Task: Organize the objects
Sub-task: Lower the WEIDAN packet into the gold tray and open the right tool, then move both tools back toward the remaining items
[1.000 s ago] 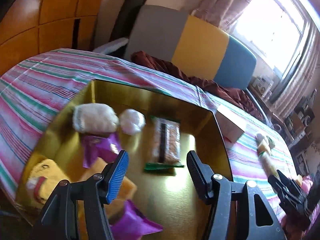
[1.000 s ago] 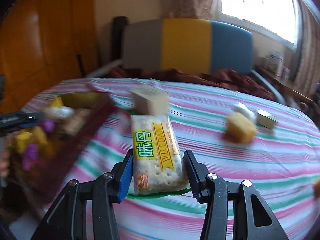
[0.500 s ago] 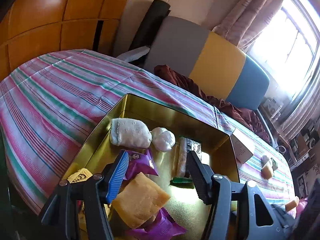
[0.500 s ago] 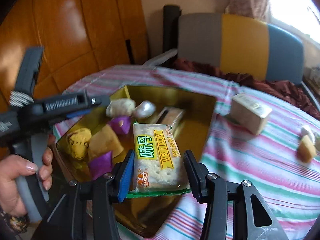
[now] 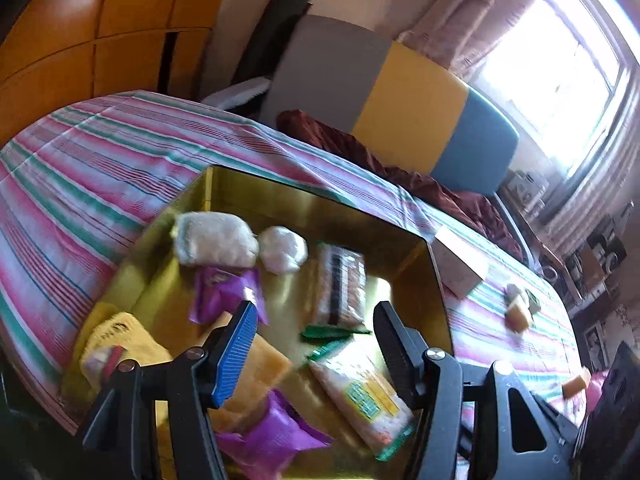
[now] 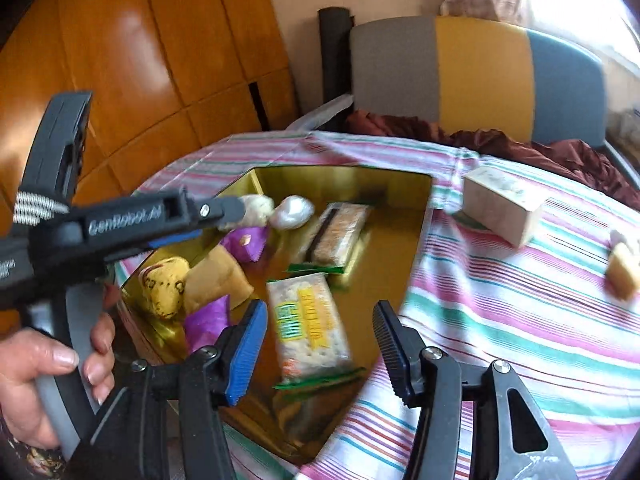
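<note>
A gold tin [image 5: 312, 204] [image 6: 400, 184] sits on the striped tablecloth and holds several snack packets. The Weidan cracker pack [image 6: 308, 328] [image 5: 360, 392] lies in the tin's near part, free of both grippers. My right gripper [image 6: 316, 344] is open above it. My left gripper [image 5: 312, 344] is open and empty over the tin; its body shows in the right wrist view [image 6: 128, 220]. A brown biscuit pack [image 5: 340, 288] [image 6: 336, 236], purple packets [image 5: 224, 292], white buns [image 5: 216, 240] and a yellow packet [image 6: 166, 284] also lie inside.
A beige box [image 6: 500, 212] [image 5: 460, 268] stands on the cloth right of the tin. Small cake pieces [image 6: 622, 276] [image 5: 518, 312] lie further right. A grey, yellow and blue chair back [image 6: 476, 72] stands behind the table, wooden panels on the left.
My right gripper carried the cracker pack from the cloth over the tin, opened, and the pack now lies in the tin. My left gripper stayed open over the tin.
</note>
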Demonstrator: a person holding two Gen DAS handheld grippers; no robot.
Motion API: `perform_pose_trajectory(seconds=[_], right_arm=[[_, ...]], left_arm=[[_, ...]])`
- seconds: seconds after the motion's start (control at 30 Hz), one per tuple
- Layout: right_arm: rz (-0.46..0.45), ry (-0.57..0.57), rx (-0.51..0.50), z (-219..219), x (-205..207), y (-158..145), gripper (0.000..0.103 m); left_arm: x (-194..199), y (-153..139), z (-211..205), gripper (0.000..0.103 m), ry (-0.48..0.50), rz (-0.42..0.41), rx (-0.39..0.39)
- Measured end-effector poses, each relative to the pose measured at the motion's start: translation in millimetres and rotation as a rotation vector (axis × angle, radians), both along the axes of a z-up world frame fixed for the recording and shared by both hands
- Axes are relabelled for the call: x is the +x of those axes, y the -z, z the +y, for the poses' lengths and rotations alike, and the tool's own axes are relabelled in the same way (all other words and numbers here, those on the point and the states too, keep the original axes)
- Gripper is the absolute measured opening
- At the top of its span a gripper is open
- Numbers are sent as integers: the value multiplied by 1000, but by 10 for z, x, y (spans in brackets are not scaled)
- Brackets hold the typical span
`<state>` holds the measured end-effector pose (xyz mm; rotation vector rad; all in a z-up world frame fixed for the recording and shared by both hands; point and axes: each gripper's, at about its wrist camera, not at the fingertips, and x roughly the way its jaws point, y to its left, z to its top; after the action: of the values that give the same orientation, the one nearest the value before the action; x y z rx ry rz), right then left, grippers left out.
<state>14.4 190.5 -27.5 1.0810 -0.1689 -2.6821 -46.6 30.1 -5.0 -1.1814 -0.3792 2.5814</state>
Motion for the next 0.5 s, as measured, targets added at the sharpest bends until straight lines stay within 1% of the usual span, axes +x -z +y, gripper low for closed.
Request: perform_pose_trajectory(seconds=[0.2,0.37,0.5], right_arm=[[25,84,-4,378,88,-58,58],[7,172,2,777,118,-21,58],[-7,231,32,1073,143,59,58]], left_arm=[[135,17,295,61,98,4,-19],[256,54,570,61,182,-9,-32],[365,22,816,61,257,7,-48]])
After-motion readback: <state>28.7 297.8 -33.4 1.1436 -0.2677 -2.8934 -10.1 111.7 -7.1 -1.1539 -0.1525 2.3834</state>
